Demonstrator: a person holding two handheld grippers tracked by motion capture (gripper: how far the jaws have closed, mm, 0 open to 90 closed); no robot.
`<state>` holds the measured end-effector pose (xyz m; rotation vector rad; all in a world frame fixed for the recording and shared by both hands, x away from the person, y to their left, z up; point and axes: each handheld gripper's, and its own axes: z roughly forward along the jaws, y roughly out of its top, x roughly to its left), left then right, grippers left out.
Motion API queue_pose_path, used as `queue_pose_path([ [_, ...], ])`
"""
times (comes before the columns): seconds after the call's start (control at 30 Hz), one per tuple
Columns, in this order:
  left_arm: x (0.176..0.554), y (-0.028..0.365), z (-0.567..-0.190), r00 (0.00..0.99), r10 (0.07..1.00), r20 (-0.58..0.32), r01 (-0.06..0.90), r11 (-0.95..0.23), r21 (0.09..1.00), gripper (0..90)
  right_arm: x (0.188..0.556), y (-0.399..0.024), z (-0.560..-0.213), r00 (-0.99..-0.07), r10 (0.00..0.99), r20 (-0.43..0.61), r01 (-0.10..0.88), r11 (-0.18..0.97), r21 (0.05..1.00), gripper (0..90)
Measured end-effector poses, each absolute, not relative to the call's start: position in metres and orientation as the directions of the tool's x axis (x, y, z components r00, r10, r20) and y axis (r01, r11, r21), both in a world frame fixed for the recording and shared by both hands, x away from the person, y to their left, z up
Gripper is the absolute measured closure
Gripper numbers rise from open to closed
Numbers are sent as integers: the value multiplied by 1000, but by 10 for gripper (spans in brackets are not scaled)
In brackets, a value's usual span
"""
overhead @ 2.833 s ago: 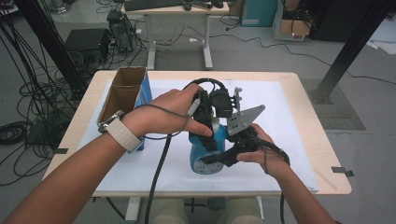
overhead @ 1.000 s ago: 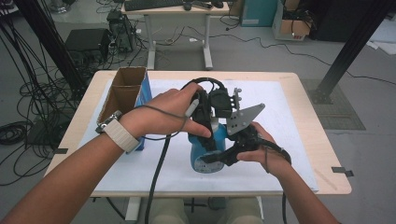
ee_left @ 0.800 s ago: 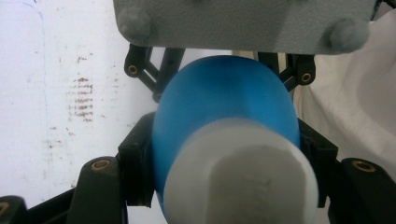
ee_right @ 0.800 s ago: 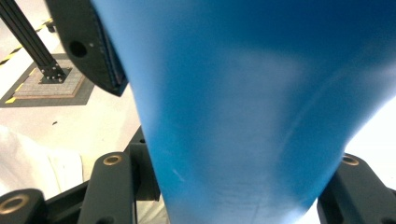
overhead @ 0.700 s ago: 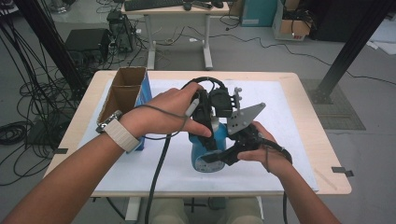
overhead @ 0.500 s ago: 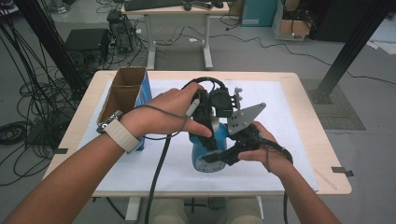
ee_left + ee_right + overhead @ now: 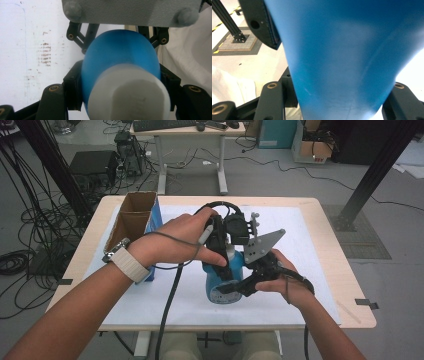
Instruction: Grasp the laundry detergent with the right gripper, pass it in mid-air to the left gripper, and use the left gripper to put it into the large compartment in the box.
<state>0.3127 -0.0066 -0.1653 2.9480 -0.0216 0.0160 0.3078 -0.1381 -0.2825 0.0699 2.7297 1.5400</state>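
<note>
A blue bottle (image 7: pixel 223 279) with a white cap (image 7: pixel 130 97) is held between both hands over the white sheet (image 7: pixel 305 255) in the middle of the table. My left gripper (image 7: pixel 226 251) comes from above and is shut on the bottle's shoulder just below the cap, with its black pads (image 7: pixel 73 92) pressed on both sides. My right gripper (image 7: pixel 240 284) comes from the right and is shut on the lower body of the bottle (image 7: pixel 347 62). In the right gripper view a jaw of the left gripper shows beside the bottle at the upper left.
An open cardboard box (image 7: pixel 131 220) with a blue side stands at the table's left edge (image 7: pixel 85 255), beside the left forearm. The wooden table ends close behind the sheet. Cables, a second desk and black frame legs are on the floor beyond.
</note>
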Motion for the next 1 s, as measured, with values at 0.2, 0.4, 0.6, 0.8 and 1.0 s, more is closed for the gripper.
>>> queue_pose_path([
  [0.2, 313, -7, -166, 1000, -11, 15, -13, -982, 188, 375, 308, -138, -283, -999, 43, 15, 35, 518, 855, 433],
  [0.4, 313, -6, -165, 1000, -13, 14, -15, -983, 184, 375, 308, -138, -283, -999, 41, 17, 35, 519, 854, 433],
  [0.6, 313, -6, -165, 1000, -12, 15, -15, -982, 189, 375, 308, -137, -282, -999, 38, 16, 33, 520, 853, 433],
  [0.8, 313, -6, -165, 1000, -16, 15, -18, -982, 187, 375, 308, -137, -282, -999, 39, 15, 33, 520, 853, 433],
  [1.0, 314, -7, -165, 1000, -27, 15, -29, -982, 184, 375, 308, -138, -282, -999, 37, 17, 34, 522, 852, 432],
])
